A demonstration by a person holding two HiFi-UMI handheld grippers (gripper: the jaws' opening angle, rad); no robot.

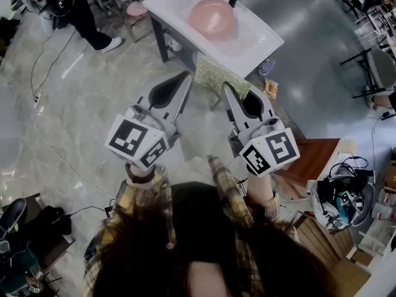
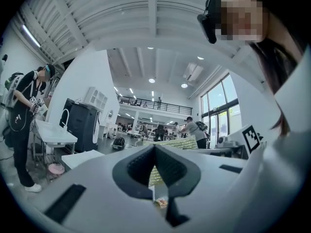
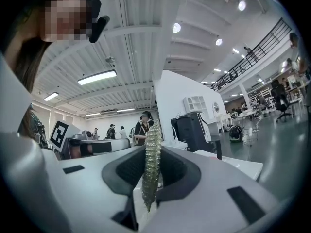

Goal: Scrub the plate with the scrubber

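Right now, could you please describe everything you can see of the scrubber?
The scrubber is a thin, flat, rectangular pad of yellow-green, glittery, mesh-like weave. It is held upright in the air, clamped at one end between the jaws of the right gripper, in front of the near edge of the white table. Its other end lies beside the tip of the left gripper; whether they touch I cannot tell.

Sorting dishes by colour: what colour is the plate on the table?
Pink; the plate shows best in the head view.
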